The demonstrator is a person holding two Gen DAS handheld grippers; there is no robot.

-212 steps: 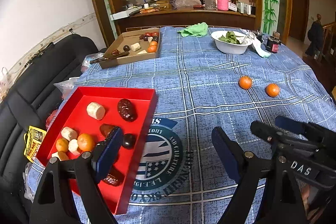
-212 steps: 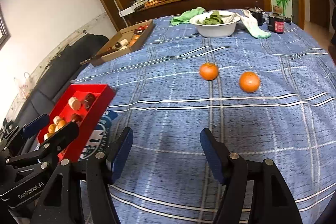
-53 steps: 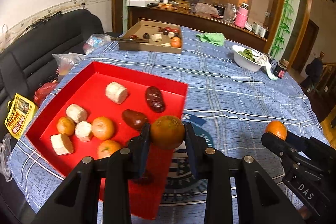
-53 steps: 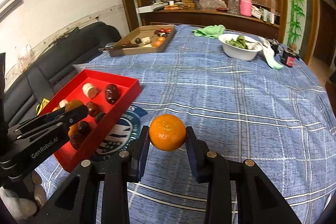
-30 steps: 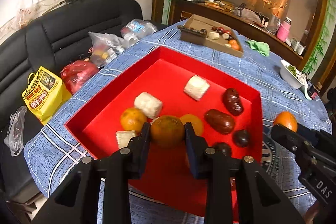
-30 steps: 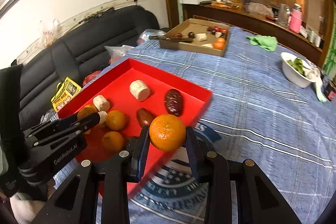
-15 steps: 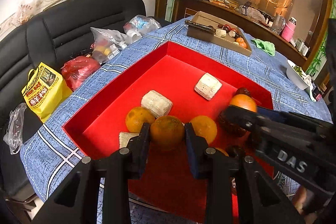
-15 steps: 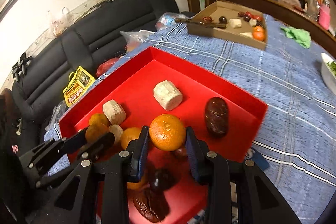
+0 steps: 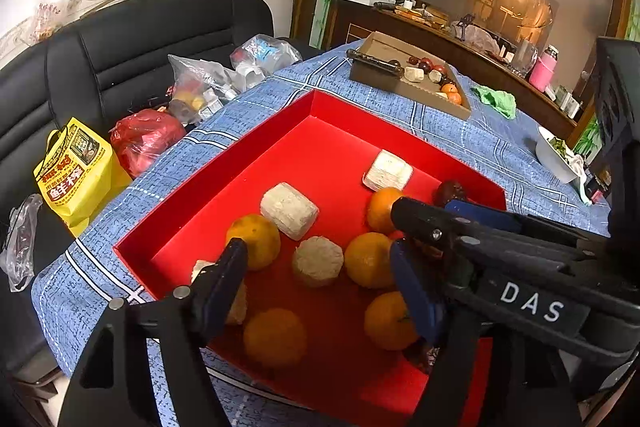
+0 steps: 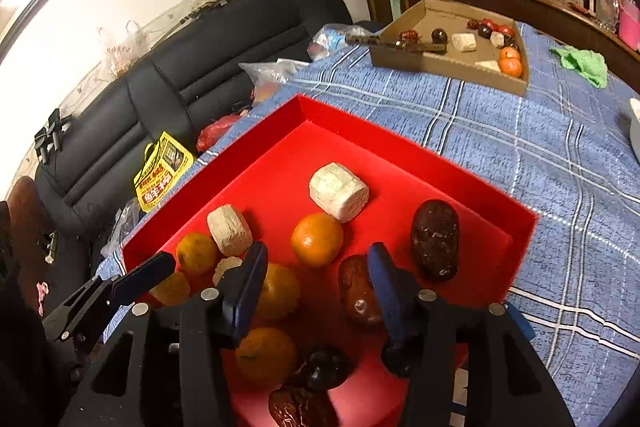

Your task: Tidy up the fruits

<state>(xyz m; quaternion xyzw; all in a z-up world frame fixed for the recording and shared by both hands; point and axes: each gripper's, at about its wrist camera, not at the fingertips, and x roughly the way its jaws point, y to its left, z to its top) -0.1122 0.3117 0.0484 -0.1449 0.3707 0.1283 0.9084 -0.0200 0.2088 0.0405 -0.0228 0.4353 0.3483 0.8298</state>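
While both grippers hang over the red tray [image 9: 208, 183], its contents are several oranges, pale cylindrical blocks and dark dates. The left gripper [image 9: 320, 279] has just been opening; its fingers [image 9: 226, 275] stand apart and press on nothing, and a blurred orange [image 9: 274, 337] lies loose on the tray floor below the gap between them. The right gripper [image 10: 318, 287] has likewise just been opening, its fingers [image 10: 250, 283] parted and empty, with another orange [image 10: 317, 239] resting on the tray floor just beyond them, near a white block [image 10: 338, 191] and a large dark date [image 10: 435, 239]. The tray sits at the near edge of the counter [image 10: 560, 155], which is covered with a blue plaid cloth. Beyond the tray, a cardboard box [image 10: 452, 39] holds more small fruit and pale pieces. Legible writing: "DAS" [image 9: 532, 301] in white on the right gripper's body. Left of the tray, on the black sofa [image 9: 132, 39], a yellow bag [image 9: 74, 171] bears red characters, too small to read reliably.
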